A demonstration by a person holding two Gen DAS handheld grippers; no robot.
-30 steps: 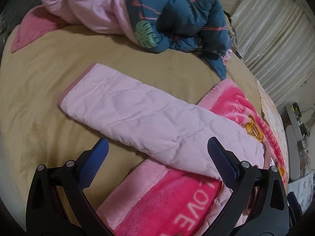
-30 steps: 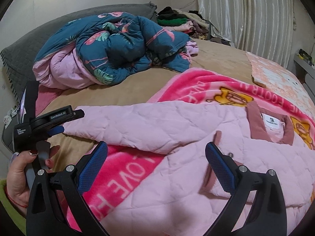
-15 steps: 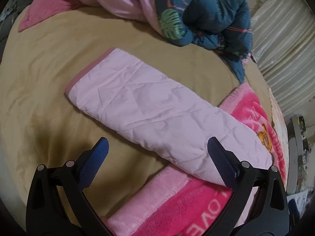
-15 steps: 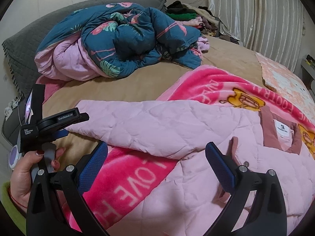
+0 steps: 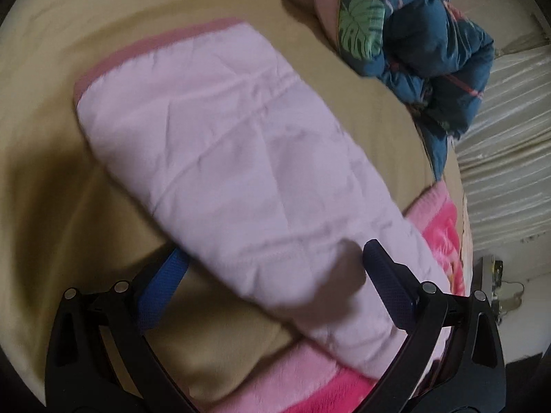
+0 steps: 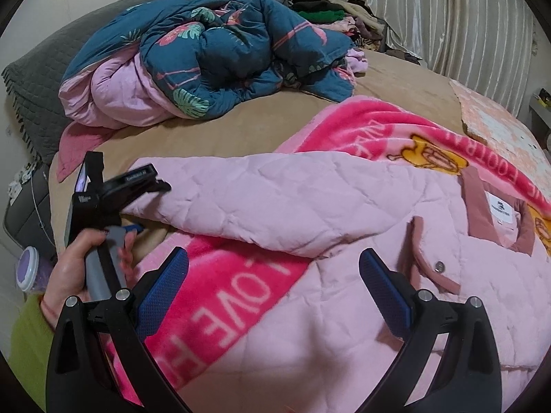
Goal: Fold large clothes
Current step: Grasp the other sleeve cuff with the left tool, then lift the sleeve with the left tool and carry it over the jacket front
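Left wrist view shows the left tongs (image 5: 272,261) gaping astride the pink jacket's sleeve (image 5: 241,158), next needing closure, while right tongs (image 6: 273,273) hover empty and wide.

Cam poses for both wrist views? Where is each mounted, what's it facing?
Left wrist: on the left gripper, looking down along open fingers at the pink jacket's sleeve on the bed; no hand visible.
Right wrist: on the right gripper, facing across the bed over the jacket body; the person's left hand shows.
Shared: sleeve, pink blanket, teal duvet.
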